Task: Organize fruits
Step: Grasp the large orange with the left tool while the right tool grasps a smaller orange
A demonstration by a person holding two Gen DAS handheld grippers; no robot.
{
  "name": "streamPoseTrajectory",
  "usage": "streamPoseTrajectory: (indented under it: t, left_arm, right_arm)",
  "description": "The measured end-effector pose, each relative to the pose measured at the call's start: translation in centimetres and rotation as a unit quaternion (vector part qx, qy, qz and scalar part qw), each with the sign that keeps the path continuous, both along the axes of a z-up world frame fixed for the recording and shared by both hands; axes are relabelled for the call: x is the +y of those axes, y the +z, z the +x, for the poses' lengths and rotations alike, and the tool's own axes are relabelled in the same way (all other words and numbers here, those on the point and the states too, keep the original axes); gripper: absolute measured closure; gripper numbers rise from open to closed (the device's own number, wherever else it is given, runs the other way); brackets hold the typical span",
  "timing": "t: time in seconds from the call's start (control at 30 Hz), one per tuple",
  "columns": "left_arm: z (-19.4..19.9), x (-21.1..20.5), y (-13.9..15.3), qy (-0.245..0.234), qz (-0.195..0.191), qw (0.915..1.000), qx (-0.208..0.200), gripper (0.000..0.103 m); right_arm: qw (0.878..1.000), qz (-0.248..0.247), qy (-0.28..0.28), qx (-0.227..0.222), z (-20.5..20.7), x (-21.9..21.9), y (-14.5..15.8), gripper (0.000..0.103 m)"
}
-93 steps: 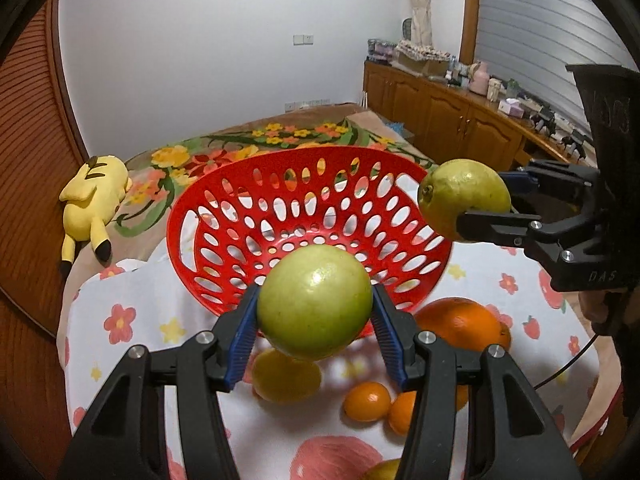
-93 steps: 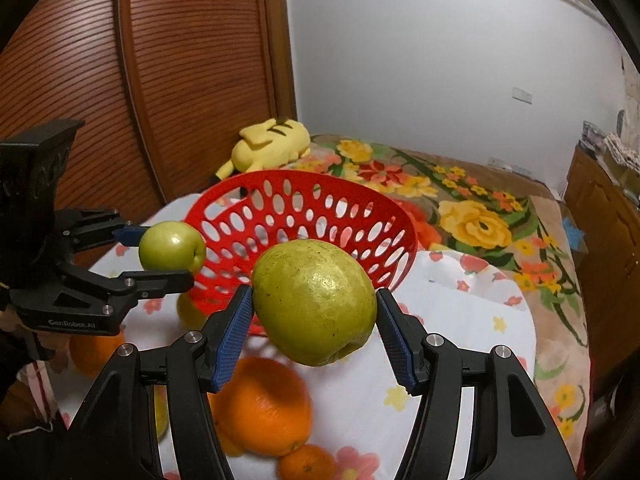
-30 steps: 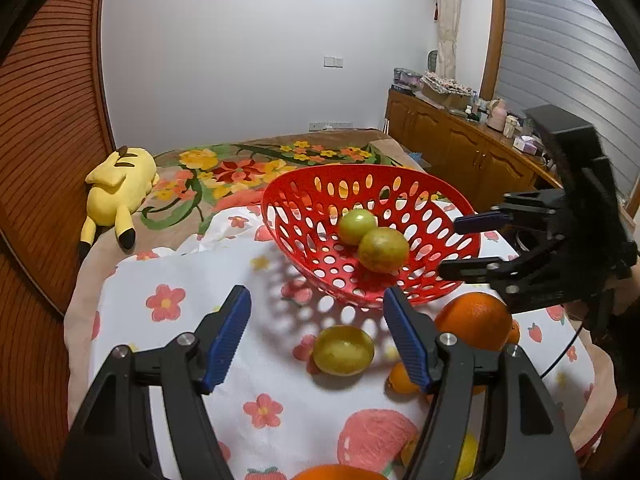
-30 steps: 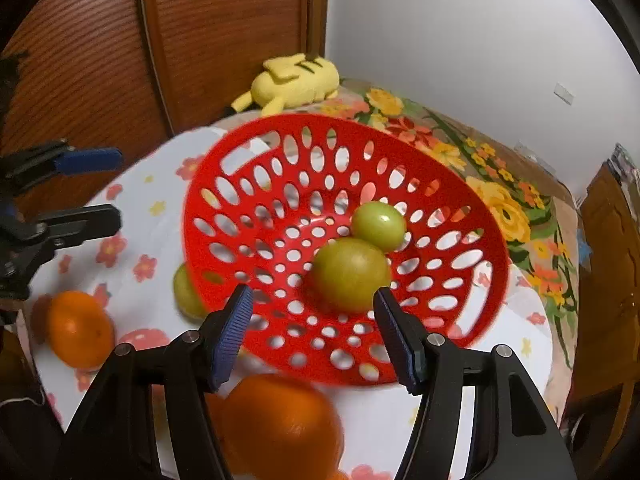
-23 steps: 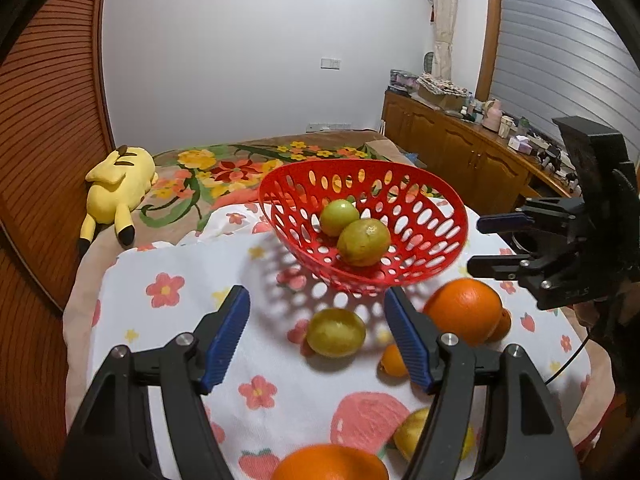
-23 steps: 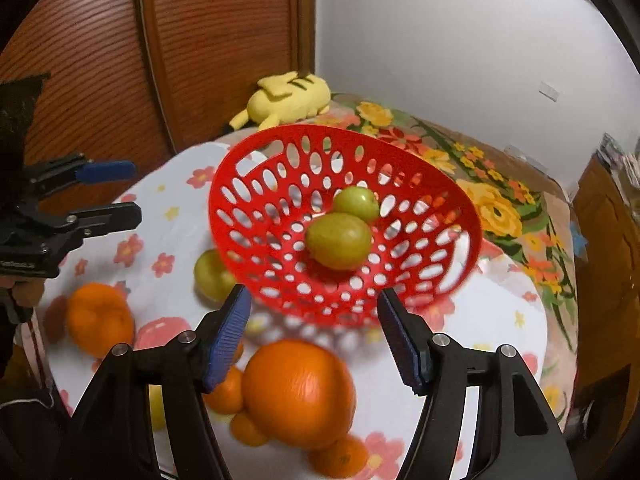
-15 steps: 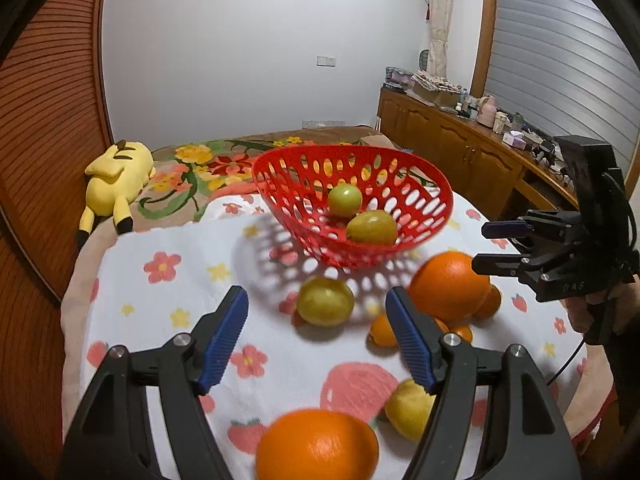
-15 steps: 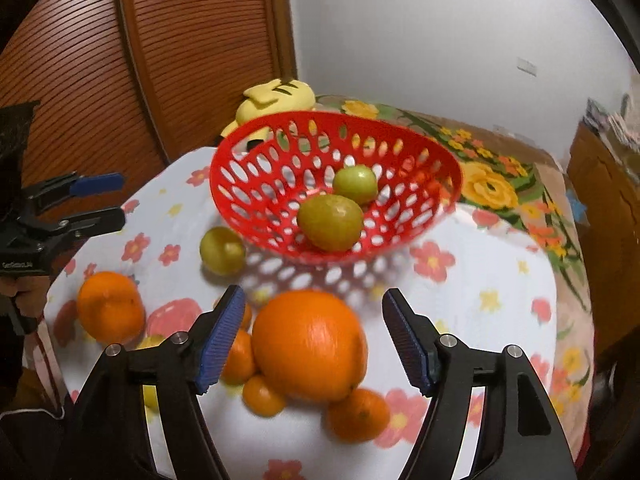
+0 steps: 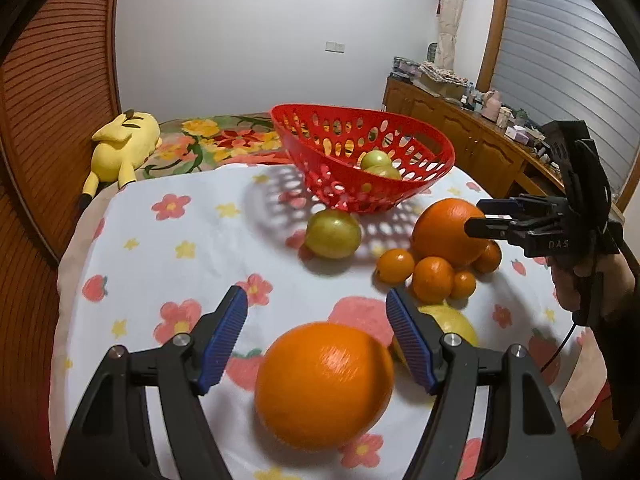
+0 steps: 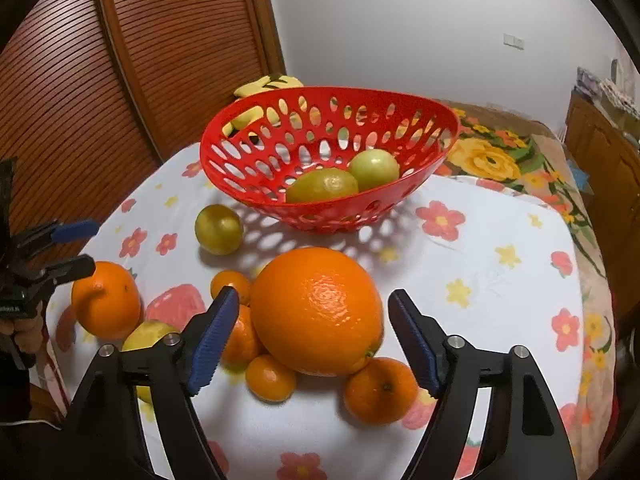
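1. Left gripper open, pads on either side of an orange on the flowered cloth, not pressing it
2. Right gripper with jaws opening around a big orange, pads clear of the skin on both sides
3. Red basket further back on the cloth, holding two green fruits touching each other
4. One more green fruit on the cloth just beside the basket, left side in the right wrist view
5. Small tangerines packed against the big orange, some touching it
6. Yellow lemon partly hidden behind the right gripper's left finger
7. Yellow plush toy lying beyond the cloth by the wooden wall
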State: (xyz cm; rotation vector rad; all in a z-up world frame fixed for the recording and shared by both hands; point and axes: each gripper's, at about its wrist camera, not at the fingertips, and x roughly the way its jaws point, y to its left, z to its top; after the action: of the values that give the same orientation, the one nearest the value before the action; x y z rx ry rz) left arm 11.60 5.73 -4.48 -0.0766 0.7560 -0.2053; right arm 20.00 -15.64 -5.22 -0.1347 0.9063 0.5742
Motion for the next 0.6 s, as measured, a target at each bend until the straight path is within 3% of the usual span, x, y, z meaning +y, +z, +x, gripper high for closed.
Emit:
streamPoseTrajectory:
  t: [0.6]
  left_arm:
    - [-1.6,0.8,-1.2,0.005,-0.014,0.9998,0.010,0.030]
  right_arm:
    - [0.998,-0.053,-0.008,0.012,1.9,1.1,-2.7,0.014]
